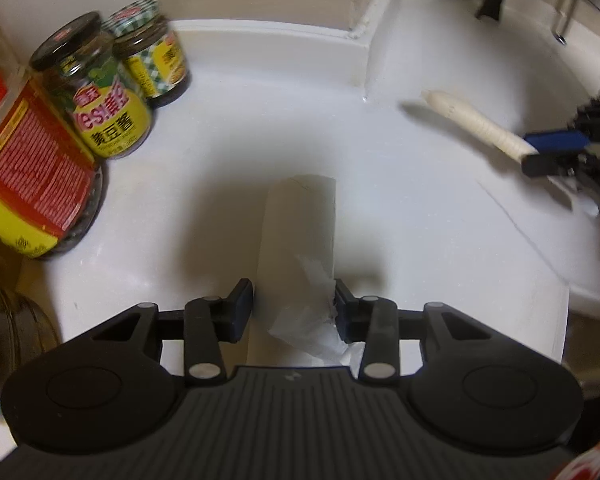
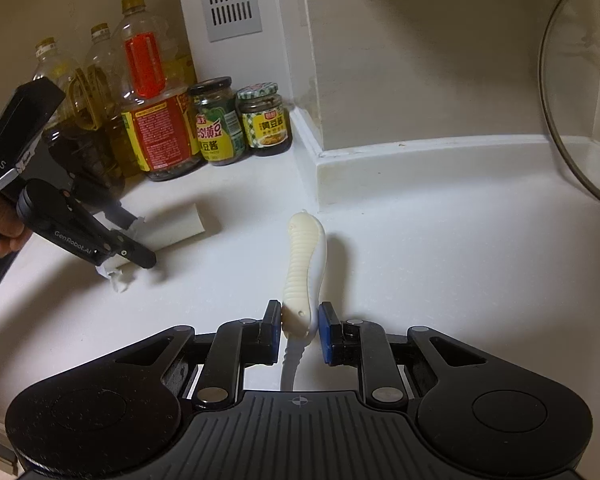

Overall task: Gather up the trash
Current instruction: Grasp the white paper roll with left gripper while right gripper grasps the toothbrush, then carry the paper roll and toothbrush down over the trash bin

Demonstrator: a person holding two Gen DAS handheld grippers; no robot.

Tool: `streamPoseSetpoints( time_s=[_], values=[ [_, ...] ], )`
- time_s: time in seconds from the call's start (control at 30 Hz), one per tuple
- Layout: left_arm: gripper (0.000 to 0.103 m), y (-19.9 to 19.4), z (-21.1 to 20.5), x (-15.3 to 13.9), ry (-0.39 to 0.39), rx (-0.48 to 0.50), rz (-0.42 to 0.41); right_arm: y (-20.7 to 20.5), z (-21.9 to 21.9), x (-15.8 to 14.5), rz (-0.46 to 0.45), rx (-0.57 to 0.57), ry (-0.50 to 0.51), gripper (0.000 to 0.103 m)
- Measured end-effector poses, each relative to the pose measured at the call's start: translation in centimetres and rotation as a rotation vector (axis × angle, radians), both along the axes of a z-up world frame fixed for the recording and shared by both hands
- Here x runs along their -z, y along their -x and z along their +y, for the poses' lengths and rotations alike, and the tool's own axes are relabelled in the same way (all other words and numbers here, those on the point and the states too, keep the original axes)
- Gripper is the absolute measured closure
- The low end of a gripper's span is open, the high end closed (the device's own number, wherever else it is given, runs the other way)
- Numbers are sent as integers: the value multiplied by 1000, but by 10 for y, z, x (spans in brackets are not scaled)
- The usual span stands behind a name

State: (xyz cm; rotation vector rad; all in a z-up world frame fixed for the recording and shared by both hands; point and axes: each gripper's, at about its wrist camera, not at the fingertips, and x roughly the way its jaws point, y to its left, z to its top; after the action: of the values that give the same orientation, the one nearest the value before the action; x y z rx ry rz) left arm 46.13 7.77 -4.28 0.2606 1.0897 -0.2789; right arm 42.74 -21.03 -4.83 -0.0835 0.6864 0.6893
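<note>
Ribbed cream handle (image 2: 305, 264) between blue-padded fingers (image 2: 274, 330)

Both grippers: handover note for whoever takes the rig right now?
Left gripper: fingers straddle the torn end of the cardboard tube, which lies on the white counter; firm pinch not confirmed.
Right gripper: shut on the cream ribbed handle, its far end pointing toward the wall.
Done: handle picked up.
Left: secure the tube, carry both off; no bin in view. Jars stand behind by the wall.
</note>
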Motion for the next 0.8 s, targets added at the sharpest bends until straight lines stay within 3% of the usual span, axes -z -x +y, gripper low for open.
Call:
streamPoseSetpoints(
  time_s=[0.27,0.43,0.6,0.8],
  values=[
    [67,18,-9,-2,81,-138,-64,0,-10,2,29,67,-30,83],
    [67,42,-29,-9,102,-172,-105,9,-13,-4,47,98,-63,83],
    [67,69,-44,-18,153,-199,-136,27,-15,-15,69,111,-108,83],
    [67,107,-62,-25,214,-231,-164,67,-11,-29,33,101,-100,83]
  ],
)
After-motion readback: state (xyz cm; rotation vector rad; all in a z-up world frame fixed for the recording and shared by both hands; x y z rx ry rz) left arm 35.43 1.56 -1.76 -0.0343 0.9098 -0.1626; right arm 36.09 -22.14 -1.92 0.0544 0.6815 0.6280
